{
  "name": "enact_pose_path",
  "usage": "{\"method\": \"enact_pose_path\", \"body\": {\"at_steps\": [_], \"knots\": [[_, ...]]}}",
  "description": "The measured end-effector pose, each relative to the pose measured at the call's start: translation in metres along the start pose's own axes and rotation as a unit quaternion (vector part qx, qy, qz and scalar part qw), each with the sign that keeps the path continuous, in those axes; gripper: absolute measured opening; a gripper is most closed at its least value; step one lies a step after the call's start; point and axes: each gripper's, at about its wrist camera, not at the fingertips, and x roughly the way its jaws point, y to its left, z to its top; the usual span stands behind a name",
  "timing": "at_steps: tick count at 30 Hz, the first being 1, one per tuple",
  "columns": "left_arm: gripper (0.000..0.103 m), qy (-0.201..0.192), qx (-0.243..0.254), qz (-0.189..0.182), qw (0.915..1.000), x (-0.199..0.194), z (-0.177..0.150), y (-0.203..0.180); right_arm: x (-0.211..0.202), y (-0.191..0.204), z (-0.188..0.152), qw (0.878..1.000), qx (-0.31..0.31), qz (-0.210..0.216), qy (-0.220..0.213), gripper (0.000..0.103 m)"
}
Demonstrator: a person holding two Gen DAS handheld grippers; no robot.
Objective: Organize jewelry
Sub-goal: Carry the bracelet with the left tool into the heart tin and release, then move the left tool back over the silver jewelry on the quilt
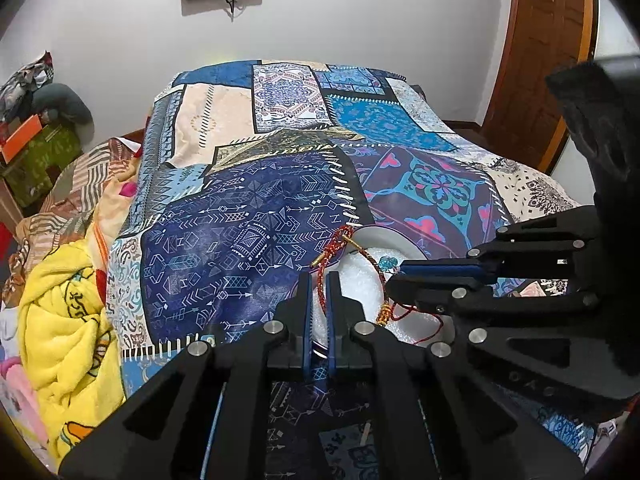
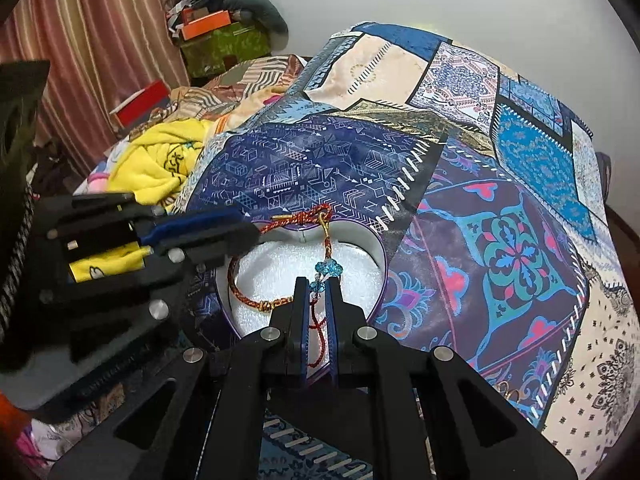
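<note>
Figure. Two hand-held grippers over a heart-shaped box [image 2: 376, 256] that rests open on the patchwork bedspread [image 2: 500, 240] of a bed. A red-and-gold braided bracelet [image 2: 240, 292] is stretched between the grippers, its loop partly lying on the white foam lining [image 2: 280, 264] of the box and partly draped over the far rim.

The right gripper [image 2: 318, 296] has its jaws clenched on the thin red tail cord of the bracelet, just below the blue crystal beads [image 2: 328, 269]; the cord runs back between the jaws toward the camera. In the left wrist view the left gripper [image 1: 319, 292] has its jaws nearly closed with the braided strand passing between them; whether the pads actually press on the strand cannot be told from this view.

The bracelet's long axis runs from the knotted loop on the far rim, through the beads, to the right jaws, so it lies directly ahead of and below that gripper. The left gripper enters from the side, across this axis, over the near-left part of the box. Judged from this layout, the coming move is a release that lets the whole bracelet settle inside the rim; the portion hanging over the far rim is the part likely to stay outside.
</note>
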Motion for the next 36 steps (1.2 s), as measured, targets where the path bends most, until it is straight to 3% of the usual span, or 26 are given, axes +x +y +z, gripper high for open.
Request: {"method": "enact_pose_path", "body": {"at_steps": [4, 6, 14, 18, 27, 36], "knots": [[0.015, -0.004, -0.017, 0.014, 0.9998, -0.005, 0.001, 0.007, 0.0, -0.001, -0.001, 1.0, -0.001, -0.004, 0.013, 0.011], [0.02, -0.003, -0.036, 0.013, 0.9993, -0.006, 0.001, 0.012, -0.001, -0.002, -0.001, 1.0, 0.0, -0.008, 0.012, 0.019], [0.021, -0.013, -0.055, 0.026, 0.9981, -0.025, 0.003, 0.016, -0.037, -0.002, -0.005, 0.999, 0.001, -0.036, -0.024, 0.037], [0.035, -0.03, -0.051, 0.03, 0.9977, -0.043, 0.006, 0.011, -0.06, -0.005, -0.005, 0.998, 0.013, -0.044, -0.049, 0.038], [0.041, -0.062, -0.031, 0.035, 0.997, -0.077, 0.014, -0.014, -0.111, -0.03, -0.019, 0.991, 0.06, -0.07, -0.097, 0.038], [0.046, -0.062, -0.01, 0.014, 0.9979, -0.088, 0.011, -0.055, -0.142, -0.064, -0.054, 0.983, 0.101, -0.107, -0.108, 0.038]]}}
